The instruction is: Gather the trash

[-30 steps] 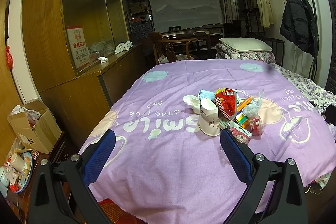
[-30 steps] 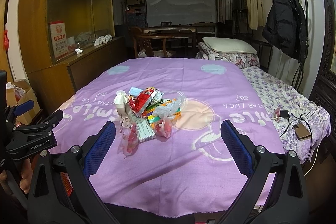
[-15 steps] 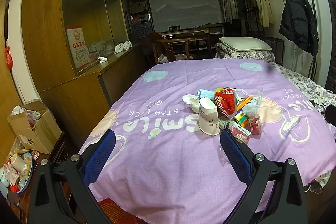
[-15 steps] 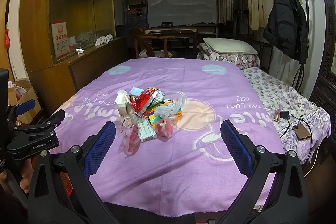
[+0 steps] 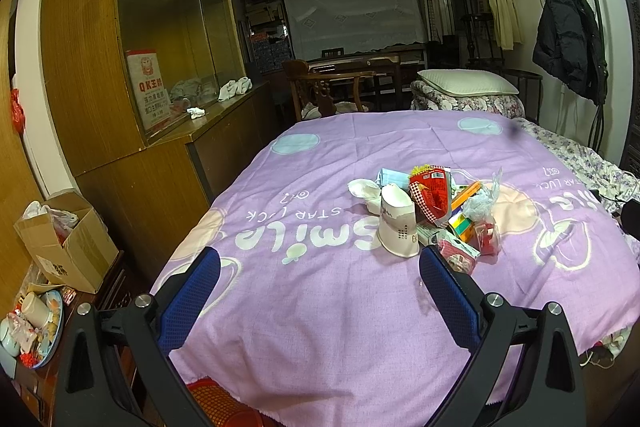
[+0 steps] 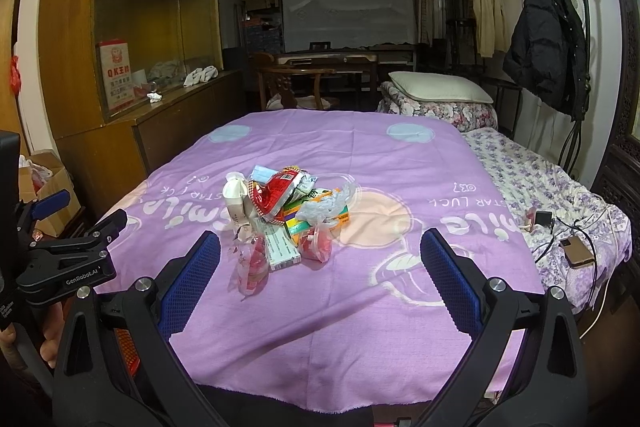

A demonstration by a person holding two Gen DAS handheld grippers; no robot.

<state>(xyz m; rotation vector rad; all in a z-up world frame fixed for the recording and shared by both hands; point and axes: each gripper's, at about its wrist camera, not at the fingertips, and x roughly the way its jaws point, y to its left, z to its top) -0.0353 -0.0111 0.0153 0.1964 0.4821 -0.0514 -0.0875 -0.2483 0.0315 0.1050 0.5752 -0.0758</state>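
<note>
Both grippers, left gripper [image 5: 318, 291] and right gripper [image 6: 320, 273], are hovering spread wide and empty at the near edge of the purple sheet [image 6: 360, 327], likely lining up on the trash pile [image 6: 286, 215] heaped mid-bed, still ungathered.

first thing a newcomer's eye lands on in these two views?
The heap of trash in the middle of the purple cloth: a red snack bag, a crumpled white paper cup, and colourful boxes. Next, the two grippers, left and right, jaws wide apart and holding nothing, short of the heap. Then the black jacket hanging at far right.
</note>
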